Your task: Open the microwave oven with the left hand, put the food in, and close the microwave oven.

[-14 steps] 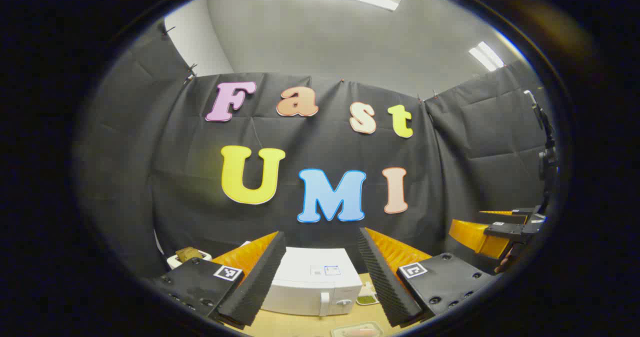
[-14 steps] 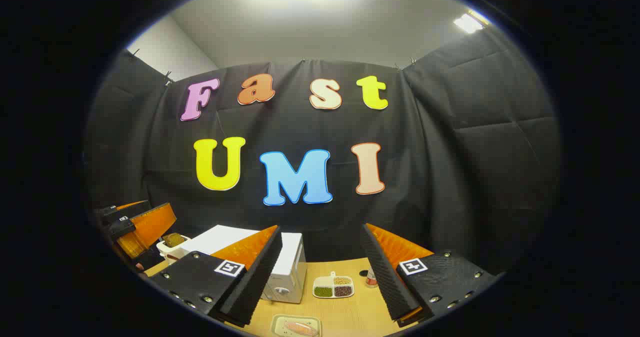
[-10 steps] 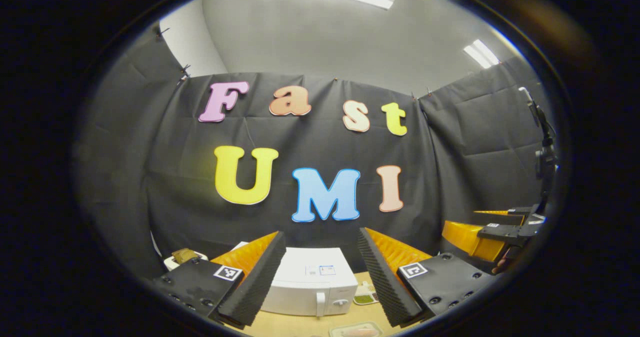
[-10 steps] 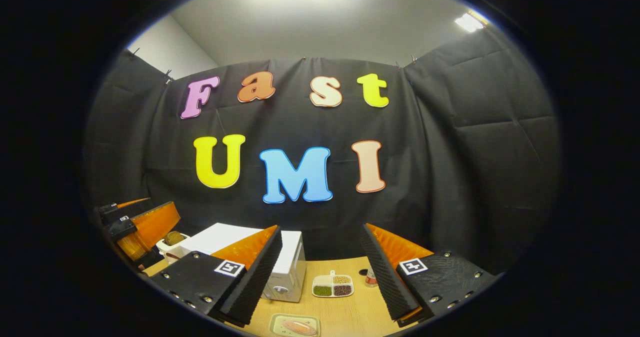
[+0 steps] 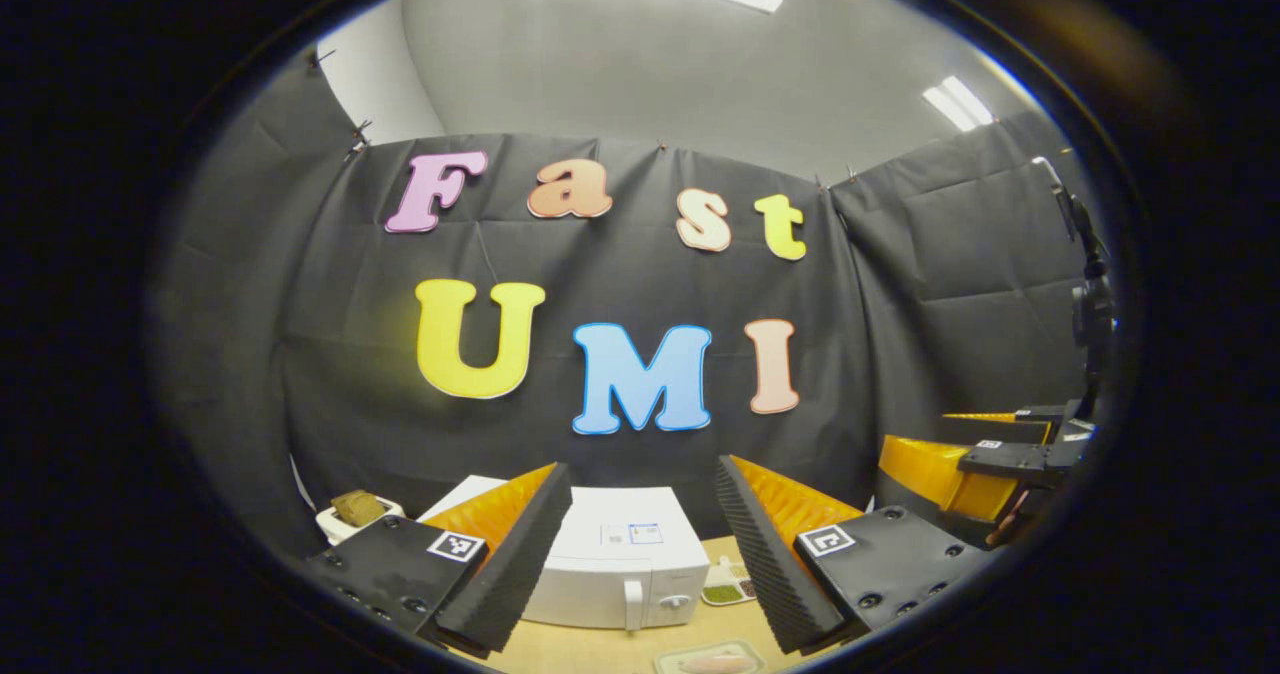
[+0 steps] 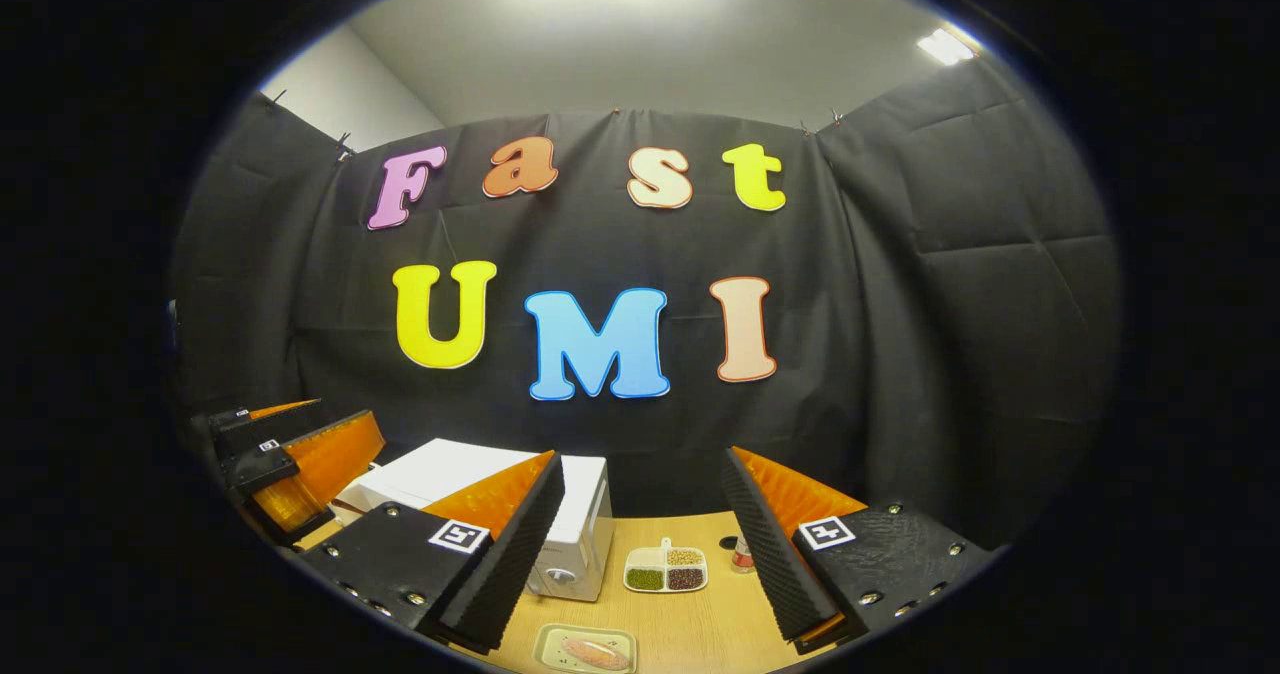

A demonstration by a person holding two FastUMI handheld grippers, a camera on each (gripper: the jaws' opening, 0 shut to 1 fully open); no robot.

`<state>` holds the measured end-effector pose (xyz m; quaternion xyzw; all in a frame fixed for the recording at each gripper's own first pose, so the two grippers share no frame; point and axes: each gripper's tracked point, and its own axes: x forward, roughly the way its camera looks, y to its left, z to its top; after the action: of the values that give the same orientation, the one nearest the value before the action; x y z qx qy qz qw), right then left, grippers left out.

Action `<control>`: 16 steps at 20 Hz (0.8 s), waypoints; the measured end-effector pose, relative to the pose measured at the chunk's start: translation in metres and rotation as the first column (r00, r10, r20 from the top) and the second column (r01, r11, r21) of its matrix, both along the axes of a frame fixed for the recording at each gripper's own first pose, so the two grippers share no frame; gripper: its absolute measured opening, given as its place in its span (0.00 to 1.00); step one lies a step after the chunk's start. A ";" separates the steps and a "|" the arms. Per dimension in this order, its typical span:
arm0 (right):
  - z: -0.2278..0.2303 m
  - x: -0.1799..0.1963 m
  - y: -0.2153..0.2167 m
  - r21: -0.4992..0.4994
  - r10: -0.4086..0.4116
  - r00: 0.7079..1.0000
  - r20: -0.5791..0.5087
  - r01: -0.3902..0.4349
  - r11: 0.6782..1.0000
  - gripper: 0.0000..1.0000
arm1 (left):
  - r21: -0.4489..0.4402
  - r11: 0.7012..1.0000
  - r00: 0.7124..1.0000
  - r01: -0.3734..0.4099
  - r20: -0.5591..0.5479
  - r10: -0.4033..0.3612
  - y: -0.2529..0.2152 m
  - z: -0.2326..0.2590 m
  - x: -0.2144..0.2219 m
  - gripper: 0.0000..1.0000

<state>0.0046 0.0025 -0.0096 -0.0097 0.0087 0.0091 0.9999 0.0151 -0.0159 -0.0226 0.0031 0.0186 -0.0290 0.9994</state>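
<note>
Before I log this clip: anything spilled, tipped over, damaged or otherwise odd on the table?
Nothing stands out. The microwave sits upright on the table with its door shut, the divided dish of grains looks tidy, and the food tray lies flat in front. Both the left gripper and right gripper are open and empty.

In the left gripper view, the food tray (image 5: 708,660) is cut off at the bottom edge. The left finger hides the microwave's (image 5: 628,559) left side; its label is too small to tell.

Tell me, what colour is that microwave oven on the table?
White; the microwave oven shows best in the left gripper view.
</note>
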 end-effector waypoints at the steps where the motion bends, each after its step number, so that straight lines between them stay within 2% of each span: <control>1: 0.000 0.000 -0.001 0.003 -0.002 1.000 0.004 0.002 1.000 0.96 | 0.000 1.000 1.000 0.002 -0.002 -0.002 0.000 0.001 0.000 0.97; 7: -0.002 -0.007 -0.008 0.014 -0.019 1.000 0.002 0.019 1.000 0.96 | -0.008 0.999 0.999 0.034 0.007 -0.034 -0.012 -0.002 -0.002 0.98; 10: 0.000 -0.011 -0.018 -0.006 -0.044 0.999 0.015 0.044 0.999 0.96 | -0.026 0.999 1.000 0.030 -0.005 -0.030 -0.012 -0.025 0.003 0.98; 13: -0.008 -0.015 -0.027 -0.022 -0.051 0.999 0.004 0.051 0.998 0.96 | -0.084 0.996 0.999 0.035 0.015 -0.034 -0.017 -0.044 0.005 0.98; 16: -0.021 -0.018 -0.037 -0.009 -0.072 0.997 -0.028 0.072 0.997 0.96 | -0.030 0.999 1.000 0.021 -0.007 -0.021 -0.013 -0.074 0.015 0.99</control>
<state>-0.0132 -0.0349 -0.0303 -0.0130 0.0234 -0.0268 0.9993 0.0302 -0.0294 -0.0964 -0.0119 0.0218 -0.0396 0.9989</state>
